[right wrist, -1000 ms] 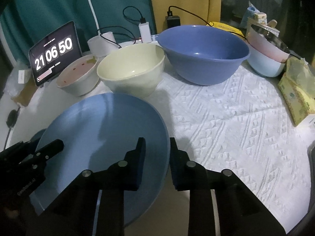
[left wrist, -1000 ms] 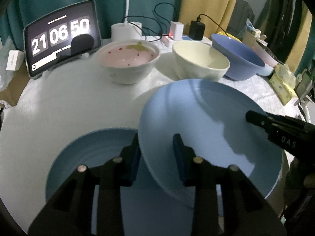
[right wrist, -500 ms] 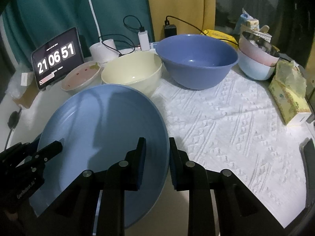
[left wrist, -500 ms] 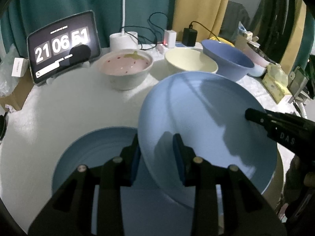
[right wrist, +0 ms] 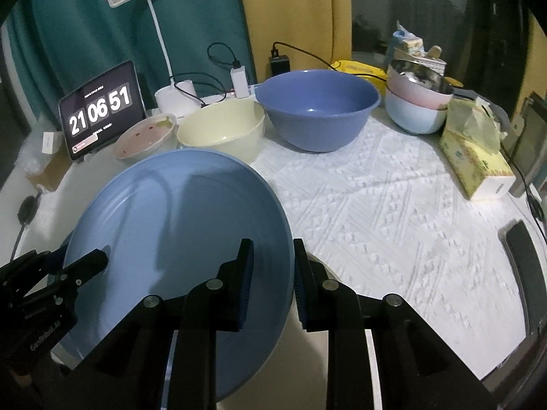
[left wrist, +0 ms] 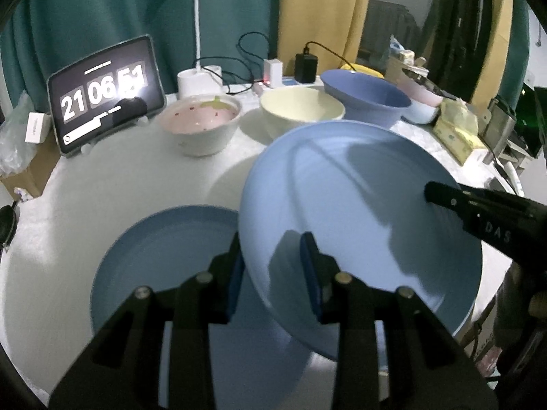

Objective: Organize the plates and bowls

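Note:
Both grippers hold one large light-blue plate (left wrist: 359, 205) above the table, tilted. My left gripper (left wrist: 273, 268) is shut on its near-left rim, one pad under and one pad on top. My right gripper (right wrist: 271, 271) is shut on the opposite rim of the same plate (right wrist: 177, 222). Each gripper shows in the other's view: the right gripper (left wrist: 432, 193) and the left gripper (right wrist: 99, 259). A second blue plate (left wrist: 164, 249) lies flat on the table beneath. Behind stand a pink-lined bowl (left wrist: 201, 119), a cream bowl (left wrist: 301, 109) and a large blue bowl (right wrist: 318, 109).
A tablet clock (left wrist: 102, 92) leans at the back left beside a white lamp base (right wrist: 174, 97), chargers and cables. Stacked pink and pale-blue bowls (right wrist: 417, 106) and a tissue box (right wrist: 478, 167) sit at the right. The white patterned tablecloth (right wrist: 393, 212) spreads right of the plate.
Both grippers have risen together with the blue plate, so it hangs higher over the lower plate. The bowls look farther off. Neither grip has altered.

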The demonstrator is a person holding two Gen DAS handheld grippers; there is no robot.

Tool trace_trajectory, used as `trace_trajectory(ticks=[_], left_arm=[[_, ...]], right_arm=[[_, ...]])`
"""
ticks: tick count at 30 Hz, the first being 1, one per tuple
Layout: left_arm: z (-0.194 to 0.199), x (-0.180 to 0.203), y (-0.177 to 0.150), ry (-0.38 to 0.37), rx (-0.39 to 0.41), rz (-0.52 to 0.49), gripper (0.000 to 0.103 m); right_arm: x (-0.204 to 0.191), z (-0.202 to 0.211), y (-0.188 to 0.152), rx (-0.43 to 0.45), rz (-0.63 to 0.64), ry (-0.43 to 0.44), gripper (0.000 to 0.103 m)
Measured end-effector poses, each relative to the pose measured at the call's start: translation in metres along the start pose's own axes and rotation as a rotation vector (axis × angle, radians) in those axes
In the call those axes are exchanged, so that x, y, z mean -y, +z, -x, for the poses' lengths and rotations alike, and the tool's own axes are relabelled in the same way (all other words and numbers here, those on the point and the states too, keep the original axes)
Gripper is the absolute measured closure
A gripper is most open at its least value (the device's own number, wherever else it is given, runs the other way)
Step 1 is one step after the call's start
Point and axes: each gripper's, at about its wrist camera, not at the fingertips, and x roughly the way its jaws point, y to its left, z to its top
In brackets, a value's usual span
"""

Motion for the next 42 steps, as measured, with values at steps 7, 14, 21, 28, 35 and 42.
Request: trace_trajectory(ticks=[7, 14, 21, 28, 35, 42], left_arm=[[0.004, 0.017, -0.010, 0.001, -0.013, -0.025, 0.070], [0.003, 0.036, -0.024, 0.008, -0.035, -0.042, 0.070], [-0.002, 0.047, -0.038, 0.018, -0.062, -0.050, 0.070], [-0.009, 0.057, -0.043, 0.019, -0.081, -0.065, 0.070], [-0.013, 0.065, -0.041, 0.061, -0.082, -0.084, 0.068], [-0.010, 0.060, -0.039, 0.064, -0.072, -0.060, 0.063]], right_arm=[[0.011, 0.011, -0.013, 0.007, -0.023, 0.001, 0.079], [0.028, 0.014, -0.028, -0.002, -0.045, 0.007, 0.079], [0.040, 0.014, -0.044, -0.011, -0.044, 0.011, 0.079], [0.049, 0.011, -0.052, -0.014, -0.053, 0.012, 0.079], [0.057, 0.011, -0.052, -0.006, -0.073, 0.003, 0.079], [0.062, 0.016, -0.049, 0.027, -0.077, -0.027, 0.078]])
